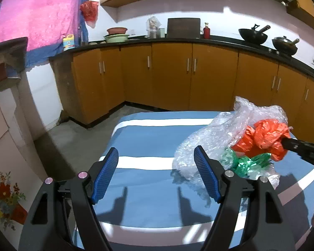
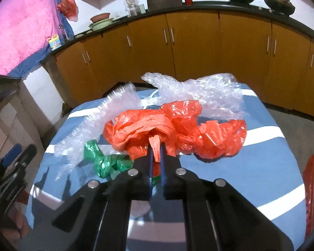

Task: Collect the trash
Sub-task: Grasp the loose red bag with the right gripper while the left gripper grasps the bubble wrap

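Orange plastic bag [image 2: 173,129] is pinched in the nearly closed right claw [image 2: 156,146], apparently for lifting off the blue striped surface [image 1: 148,142]. Bubble wrap [image 2: 198,90] lies behind it, green plastic [image 2: 106,163] to its left. The left claw [image 1: 157,163] is held wide and empty.

Ahead of my left tool [image 1: 156,163] the striped bench [image 1: 148,140] lies bare to its far edge, while on its right bubble wrap [image 1: 201,146], an orange bag [image 1: 263,140] and green plastic [image 1: 247,163] block passage.
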{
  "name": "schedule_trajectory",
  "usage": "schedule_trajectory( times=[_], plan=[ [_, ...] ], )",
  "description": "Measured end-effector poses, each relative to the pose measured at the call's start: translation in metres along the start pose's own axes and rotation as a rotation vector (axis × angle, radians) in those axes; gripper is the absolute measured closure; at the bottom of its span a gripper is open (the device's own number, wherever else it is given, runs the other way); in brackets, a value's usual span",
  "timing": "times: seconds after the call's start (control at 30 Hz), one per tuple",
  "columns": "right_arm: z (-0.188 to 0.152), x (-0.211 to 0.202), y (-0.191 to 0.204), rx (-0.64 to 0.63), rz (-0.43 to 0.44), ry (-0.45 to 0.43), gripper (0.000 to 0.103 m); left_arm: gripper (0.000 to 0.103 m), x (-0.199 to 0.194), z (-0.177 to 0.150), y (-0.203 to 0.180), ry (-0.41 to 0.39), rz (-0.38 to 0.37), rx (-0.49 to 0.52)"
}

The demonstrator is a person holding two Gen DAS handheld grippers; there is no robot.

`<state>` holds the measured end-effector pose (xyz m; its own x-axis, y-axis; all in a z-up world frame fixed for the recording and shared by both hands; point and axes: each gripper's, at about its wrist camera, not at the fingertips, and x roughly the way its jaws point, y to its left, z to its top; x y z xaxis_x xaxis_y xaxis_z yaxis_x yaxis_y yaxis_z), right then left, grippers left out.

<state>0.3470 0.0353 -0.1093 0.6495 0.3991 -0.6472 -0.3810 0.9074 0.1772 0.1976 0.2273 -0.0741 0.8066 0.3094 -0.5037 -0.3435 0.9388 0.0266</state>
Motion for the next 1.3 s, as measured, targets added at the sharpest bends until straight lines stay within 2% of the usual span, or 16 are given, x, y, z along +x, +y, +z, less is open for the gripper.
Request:
schedule_trajectory(
  times=[0.17,0.23,0.4,0.57,0.87,1.1,1.17,1.2,1.23,1.3],
  plan=[
    [-0.010,-0.034,-0.014,0.004,0.002,-0.054,0.096,0.027,0.004,0.001,-0.011,0.010,-0.031,0.014],
    [-0.015,-0.049,-0.023,0.013,-0.024,-0.082,0.096,0.027,0.005,0.002,-0.017,0.009,-0.042,0.028],
    [-0.023,-0.074,-0.057,0.098,-0.064,-0.116,0.096,0.023,0.006,0.006,-0.033,0.001,-0.065,0.070],
    [-0.026,-0.082,-0.082,0.152,-0.101,-0.114,0.096,0.022,0.015,0.014,-0.048,0.025,-0.090,0.098],
    [-0.031,-0.087,-0.105,0.184,-0.129,-0.119,0.096,0.022,0.032,0.025,-0.080,0.055,-0.128,0.136],
    [-0.035,-0.088,-0.118,0.205,-0.144,-0.101,0.096,0.023,0.052,0.026,-0.100,0.115,-0.111,0.172],
    [-0.037,-0.088,-0.123,0.212,-0.151,-0.096,0.096,0.033,0.057,0.026,-0.103,0.135,-0.118,0.176],
    [-0.037,-0.088,-0.124,0.216,-0.152,-0.094,0.096,0.046,0.060,0.026,-0.103,0.151,-0.130,0.171],
    [-0.038,-0.089,-0.126,0.222,-0.152,-0.092,0.096,0.053,0.062,0.027,-0.102,0.162,-0.139,0.165],
    [-0.039,-0.089,-0.129,0.234,-0.151,-0.090,0.096,0.081,0.066,0.026,-0.098,0.187,-0.149,0.142]
  ],
)
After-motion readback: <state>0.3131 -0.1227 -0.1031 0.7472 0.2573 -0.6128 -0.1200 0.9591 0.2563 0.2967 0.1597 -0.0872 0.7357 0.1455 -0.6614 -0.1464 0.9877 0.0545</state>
